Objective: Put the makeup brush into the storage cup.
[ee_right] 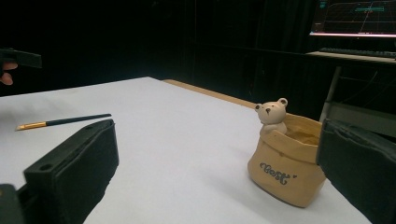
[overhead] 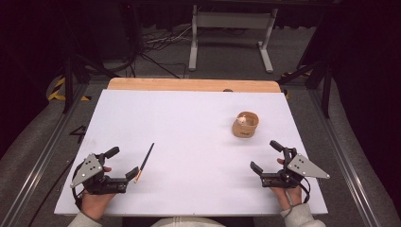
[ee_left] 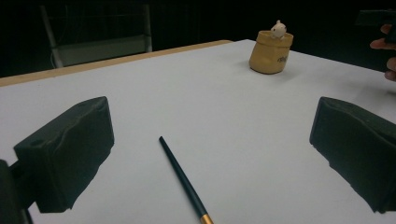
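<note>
A thin dark pen (overhead: pixel 145 161) with a gold end lies on the white table (overhead: pixel 189 123), just right of my left gripper (overhead: pixel 123 162). That gripper rests near the front left edge with its jaws wide apart and nothing between them. In the left gripper view the pen (ee_left: pixel 184 179) lies on the table between the two jaws. A tan sack-shaped pot (overhead: pixel 245 124) with a small bear figure stands at the right, beyond my right gripper (overhead: pixel 265 156). The right gripper is open and empty. In the right gripper view the pot (ee_right: pixel 285 172) stands close ahead, partly behind the right-hand jaw.
A wooden strip (overhead: pixel 194 85) runs along the table's far edge. Behind it stands a white metal frame (overhead: pixel 231 33) with cables on the floor. A lit monitor (ee_right: pixel 355 18) glows at the back in the right gripper view.
</note>
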{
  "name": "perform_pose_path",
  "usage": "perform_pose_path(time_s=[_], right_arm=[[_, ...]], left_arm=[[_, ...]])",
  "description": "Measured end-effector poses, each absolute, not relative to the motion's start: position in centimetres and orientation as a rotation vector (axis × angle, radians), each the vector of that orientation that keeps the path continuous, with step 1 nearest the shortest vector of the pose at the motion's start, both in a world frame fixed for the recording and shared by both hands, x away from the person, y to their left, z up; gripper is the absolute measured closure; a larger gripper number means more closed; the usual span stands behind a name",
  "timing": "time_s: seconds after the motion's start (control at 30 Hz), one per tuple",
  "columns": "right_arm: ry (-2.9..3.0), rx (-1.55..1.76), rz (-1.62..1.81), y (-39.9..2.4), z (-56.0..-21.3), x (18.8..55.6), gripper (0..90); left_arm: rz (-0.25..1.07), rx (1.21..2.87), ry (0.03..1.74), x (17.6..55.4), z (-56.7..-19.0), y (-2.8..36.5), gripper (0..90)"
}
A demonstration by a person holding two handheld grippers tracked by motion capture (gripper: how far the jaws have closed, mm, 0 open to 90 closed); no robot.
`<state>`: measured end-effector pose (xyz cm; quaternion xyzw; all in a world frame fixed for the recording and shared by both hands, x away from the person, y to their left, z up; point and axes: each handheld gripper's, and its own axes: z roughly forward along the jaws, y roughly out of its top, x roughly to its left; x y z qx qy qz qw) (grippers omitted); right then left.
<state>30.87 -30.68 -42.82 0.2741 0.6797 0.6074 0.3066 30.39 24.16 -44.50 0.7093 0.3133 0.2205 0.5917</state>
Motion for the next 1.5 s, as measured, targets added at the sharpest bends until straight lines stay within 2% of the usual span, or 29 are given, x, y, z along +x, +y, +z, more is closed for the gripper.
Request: perform_pose_path(time_s=[0.43,0.5,0.77,0.93,1.13,1.27,1.5], right_arm=[[1.789,0.723,1.613,-30.4,-42.9,31.0,0.0],[1.783,0.720,1.614,-30.4,-42.9,31.0,0.0],[1.765,0.701,1.601,-30.4,-42.7,30.8,0.0],[1.779,0.674,1.592,-30.2,-42.6,30.7,0.0],[1.772,0.693,1.609,-30.4,-42.6,30.7,0.0],[1.780,0.688,1.612,-30.4,-42.6,30.7,0.0],[1.811,0.681,1.637,-30.5,-42.7,30.8,0.6]], left_arm=[[0.513,1.635,0.703,30.3,-44.2,24.1,0.4],[0.547,1.639,0.689,30.4,-43.9,23.7,0.3],[0.514,1.600,0.658,31.0,-43.1,23.2,0.3],[0.474,1.501,0.629,31.5,-42.7,23.4,0.2],[0.479,1.553,0.634,31.8,-42.2,23.1,1.2],[0.529,1.583,0.605,31.8,-41.6,22.6,2.9],[0.483,1.645,0.652,32.1,-40.8,22.4,3.3]])
